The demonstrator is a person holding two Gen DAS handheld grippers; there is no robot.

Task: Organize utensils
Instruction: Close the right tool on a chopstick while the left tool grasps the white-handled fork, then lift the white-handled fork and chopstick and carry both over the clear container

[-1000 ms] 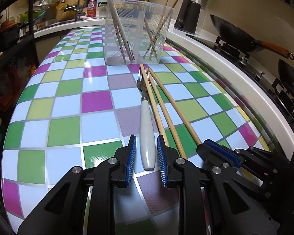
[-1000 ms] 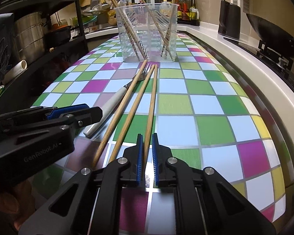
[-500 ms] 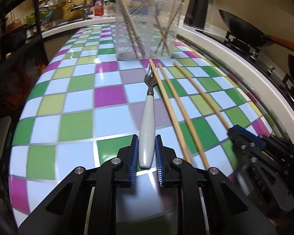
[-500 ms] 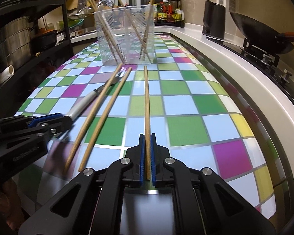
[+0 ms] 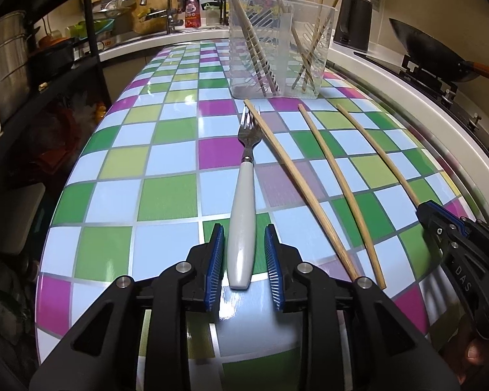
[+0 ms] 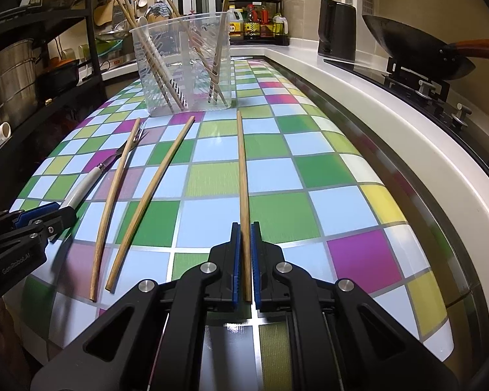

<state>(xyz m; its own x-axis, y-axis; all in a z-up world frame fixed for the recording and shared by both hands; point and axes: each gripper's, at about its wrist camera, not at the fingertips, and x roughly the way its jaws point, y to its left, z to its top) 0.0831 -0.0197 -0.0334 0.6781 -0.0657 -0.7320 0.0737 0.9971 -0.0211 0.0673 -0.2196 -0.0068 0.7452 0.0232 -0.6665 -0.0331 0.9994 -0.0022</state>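
left claw [image 5: 244, 257]: we see it low over the tabletop, blue pads either side of the fork handle, w/ a gap on both sides; jaws opening, not pressing the handle.
right claw [image 6: 243, 260]: pressed together on the near end of one chopstick; pads pinch the stick. In the left wrist view we see it at the right edge, at the end of the same stick.
fork [image 5: 244, 215]: white handle, metal tines; flat on the tabletop, tines pointing to the holder, handle end between the left claw's pads.
held chopstick [image 6: 243, 189]: wooden, runs straight from the right claw toward the holder; far tip stops just short of the holder. We can't tell if it's lifted off the surface.
loose chopsticks: two more on the tabletop btw. fork and held stick. First one [image 5: 296, 189] has its far tip over the fork's tines; second one [image 5: 339, 189] lies apart from both neighbours.
holder [image 5: 280, 49]: clear plastic utensil holder w/ a divider, upright at the far end of the tabletop; several chopsticks lean in both halves.
tabletop [image 5: 169, 195]: covered in checked squares of blue, green, purple, yellow.
surroundings: wok [image 6: 417, 49] on a stove at right, black kettle [image 6: 335, 32] behind, sauce bottles [image 6: 257, 22] on a rack, sink faucet [image 5: 156, 3] at far left.
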